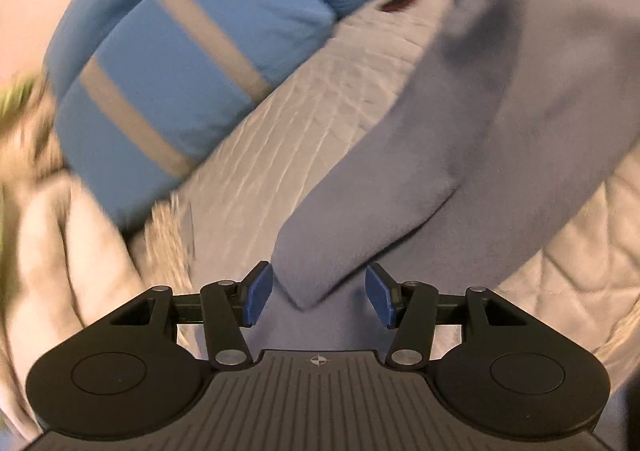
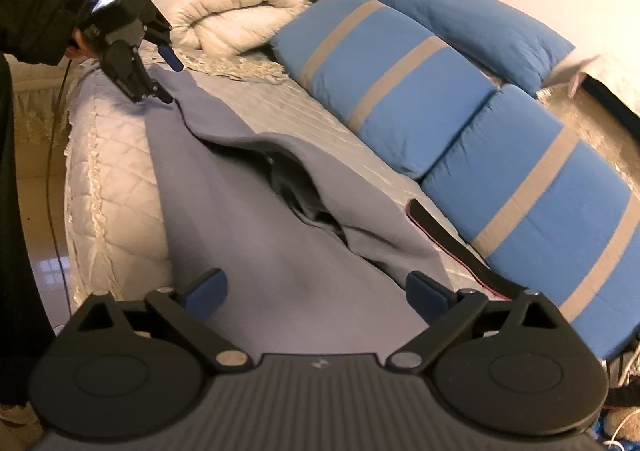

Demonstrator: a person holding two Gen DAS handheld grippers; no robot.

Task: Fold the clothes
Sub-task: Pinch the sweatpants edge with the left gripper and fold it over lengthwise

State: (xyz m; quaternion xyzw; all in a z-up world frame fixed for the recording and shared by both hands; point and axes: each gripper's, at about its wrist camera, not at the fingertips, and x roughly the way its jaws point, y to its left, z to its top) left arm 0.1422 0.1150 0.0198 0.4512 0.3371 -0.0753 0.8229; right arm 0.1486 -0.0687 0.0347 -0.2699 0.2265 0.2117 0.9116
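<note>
A grey garment is spread lengthwise on the quilted bed, one edge folded over along its middle. A corner of it is framed by the parted fingers of the left gripper, unclamped. The right gripper is held over the other end, fingers wide apart, with blue pillows lined beside.

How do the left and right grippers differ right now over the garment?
The left gripper has a corner of the grey-blue garment between its fingers; the right gripper has only flat cloth beneath its gap. The left gripper's opening looks narrower, the right's wider. They work opposite ends of the garment. Both are open with blue pads.
</note>
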